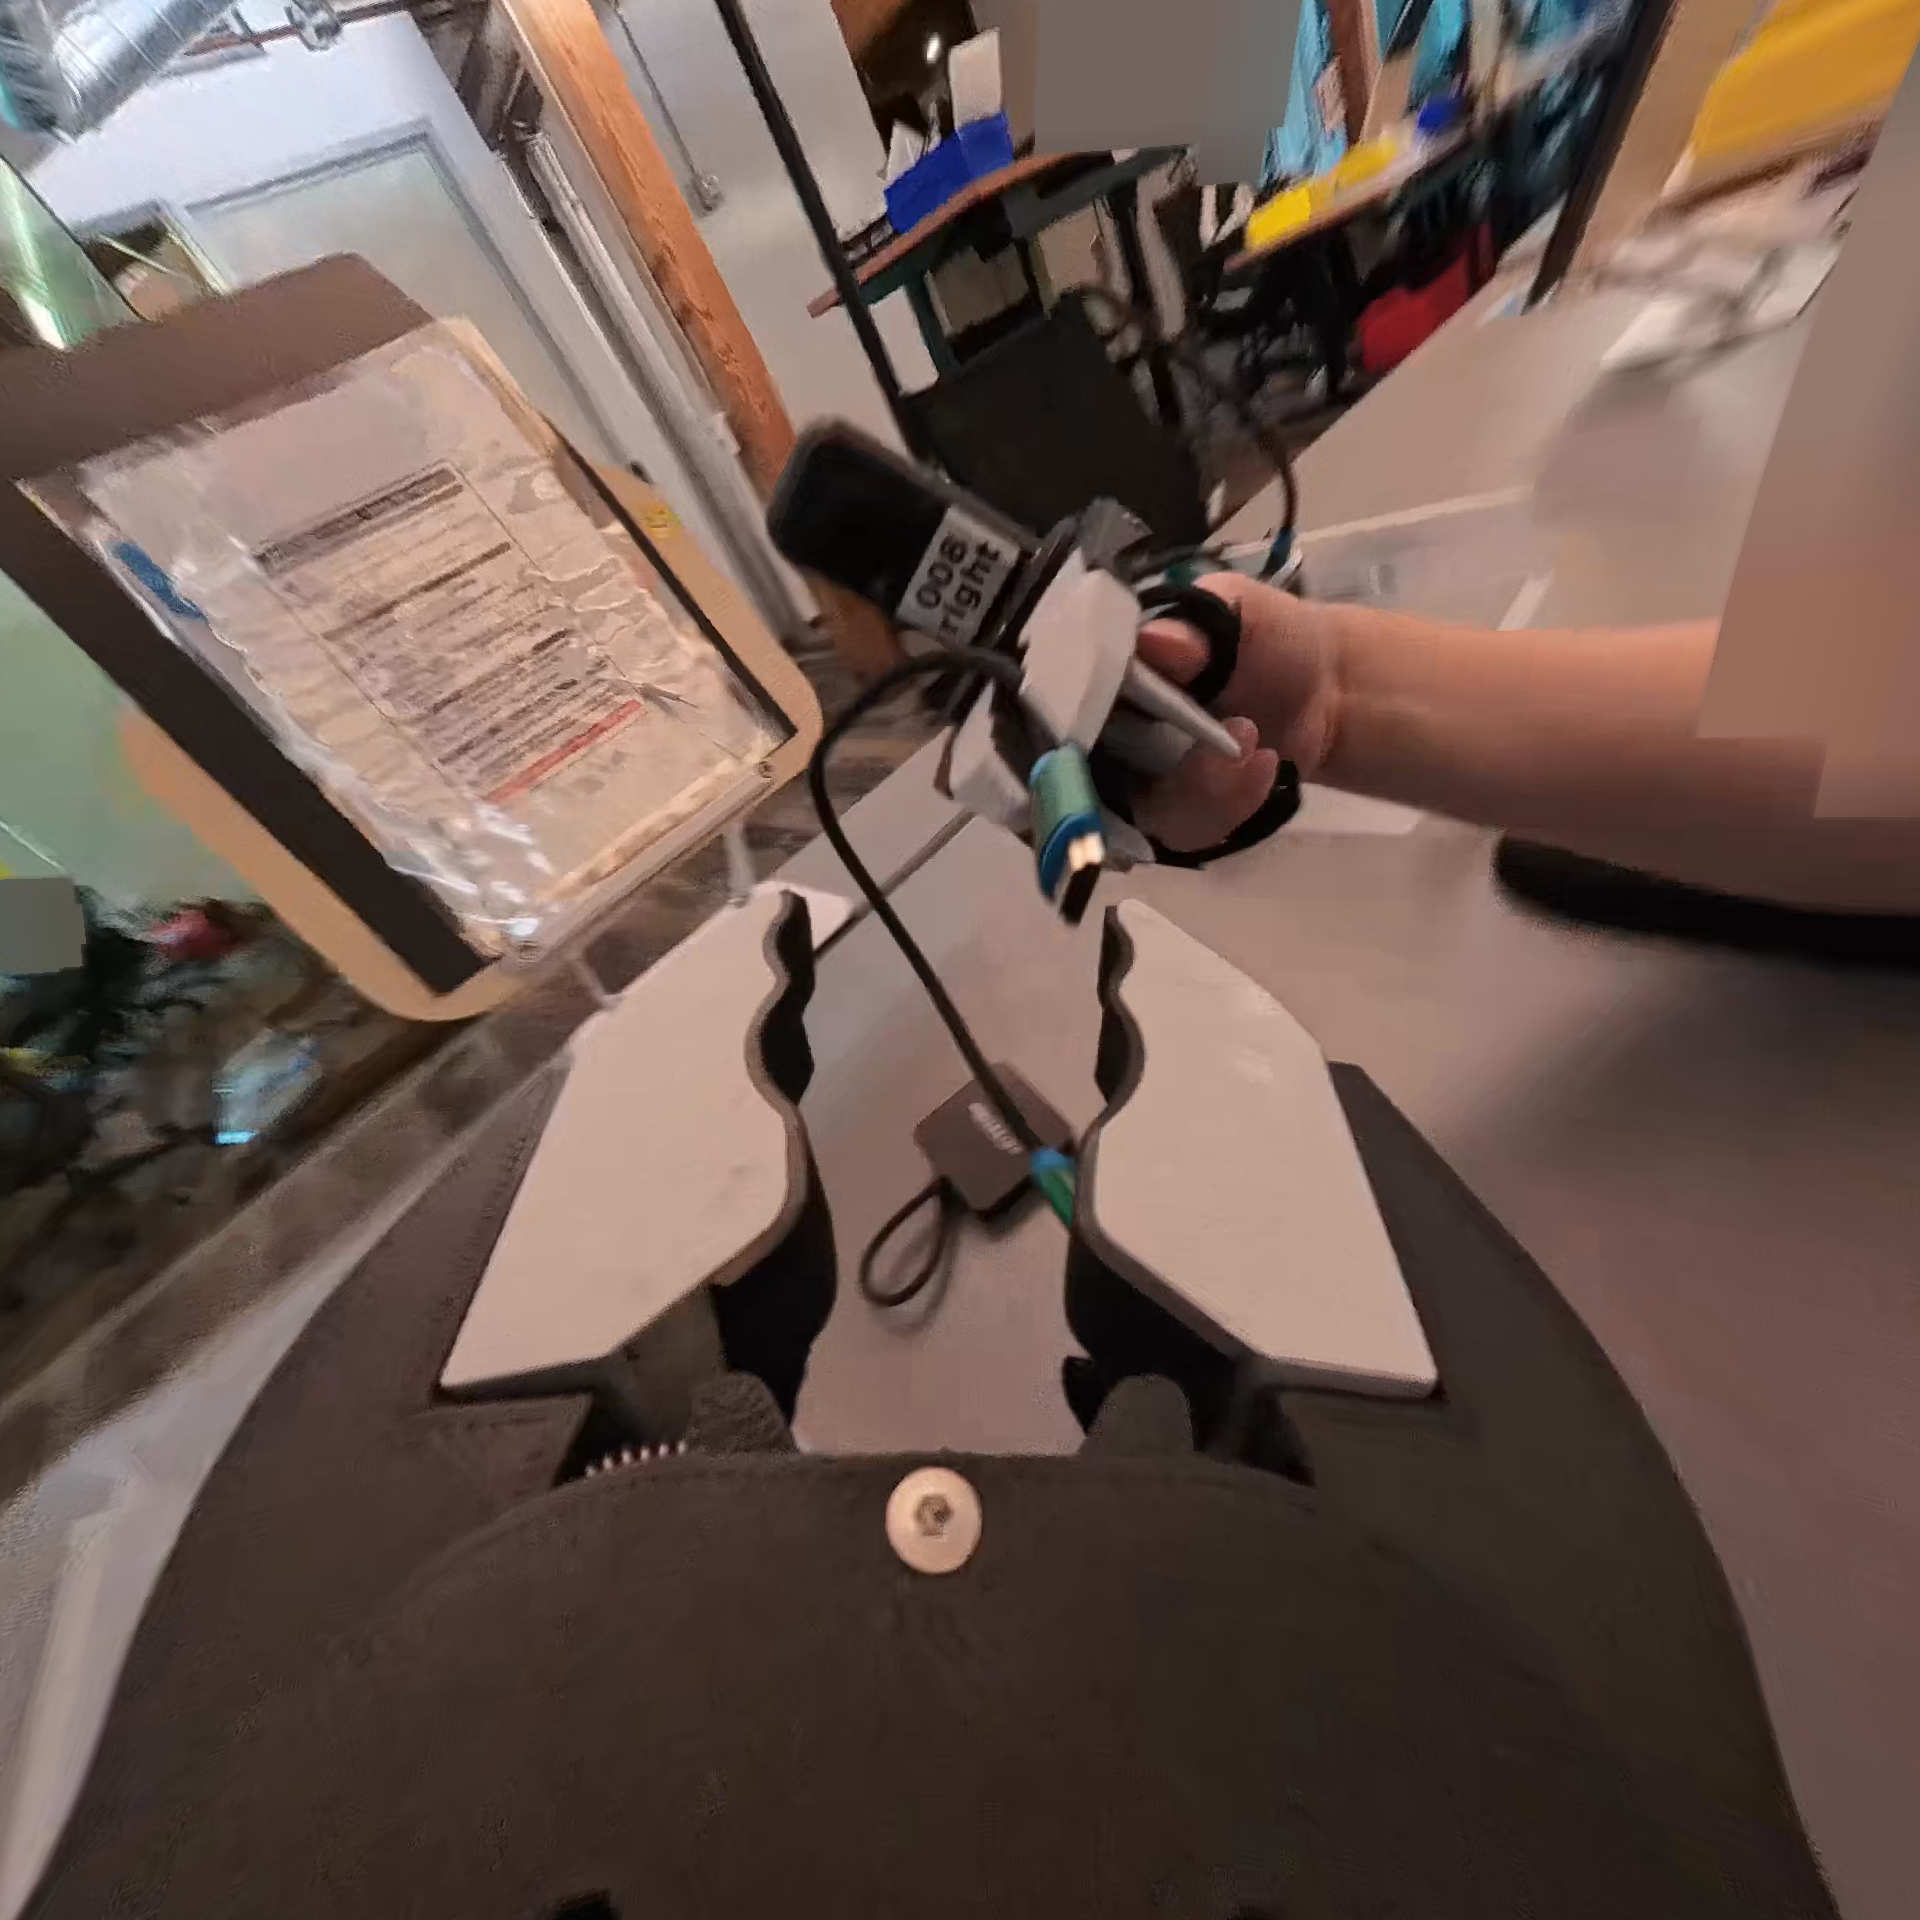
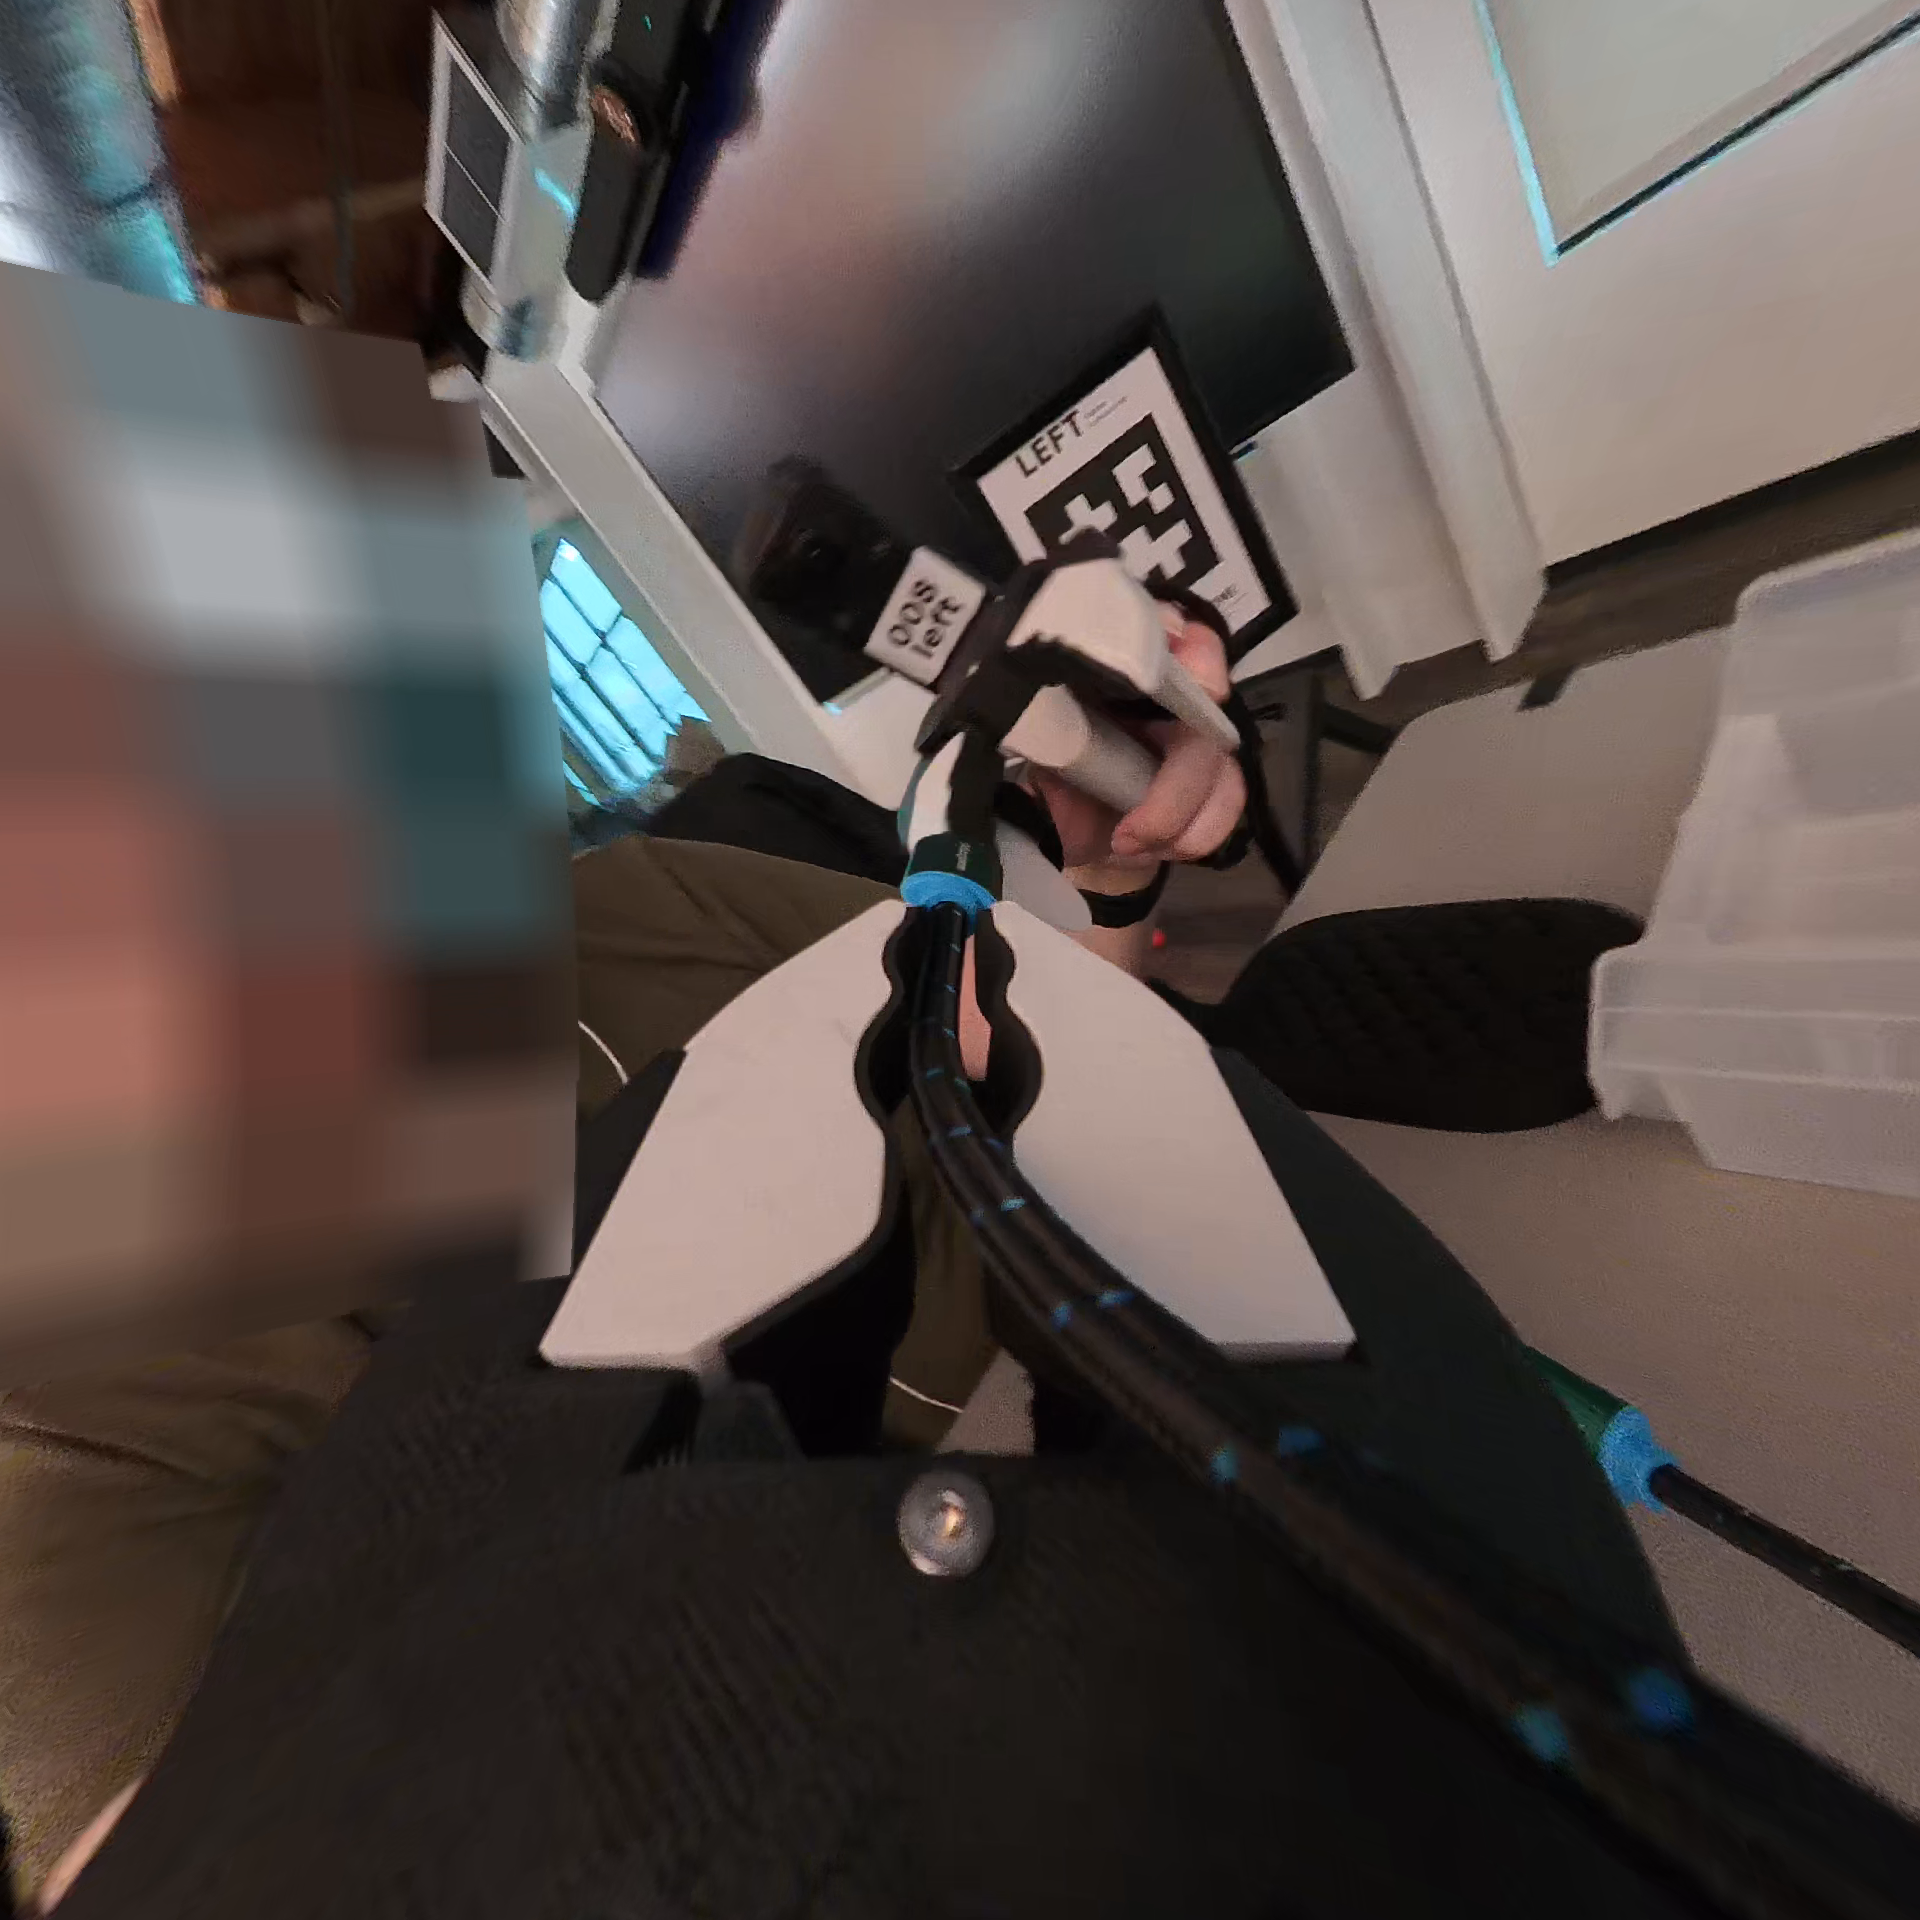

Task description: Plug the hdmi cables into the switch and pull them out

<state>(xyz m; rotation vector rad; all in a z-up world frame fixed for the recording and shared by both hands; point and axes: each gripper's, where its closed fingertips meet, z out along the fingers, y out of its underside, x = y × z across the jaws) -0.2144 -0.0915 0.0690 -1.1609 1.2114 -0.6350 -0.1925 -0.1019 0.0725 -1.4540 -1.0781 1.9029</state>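
Observation:
A small black HDMI switch (image 1: 992, 1143) lies on the pale table (image 1: 1558, 1195), seen between my left gripper's fingers. A green-and-blue HDMI plug (image 1: 1055, 1179) sits in its right side, and its black cable (image 1: 904, 935) rises away from it. My left gripper (image 1: 956, 914) is open and empty above the switch. My right gripper (image 1: 1039, 774) hangs above and beyond it, shut on a second HDMI cable (image 2: 966, 1122) just behind its green plug (image 2: 945, 862), whose metal tip (image 1: 1081, 883) points down. In the right wrist view my right gripper (image 2: 951, 920) pinches this blue-flecked cable.
A framed sheet in plastic (image 1: 416, 644) stands at the table's left. A person's forearm (image 1: 1507, 727) reaches in from the right. Clear plastic bins (image 2: 1787, 883) and a black chair seat (image 2: 1423, 1008) are to the right. Another green plug (image 2: 1621, 1444) lies at the lower right.

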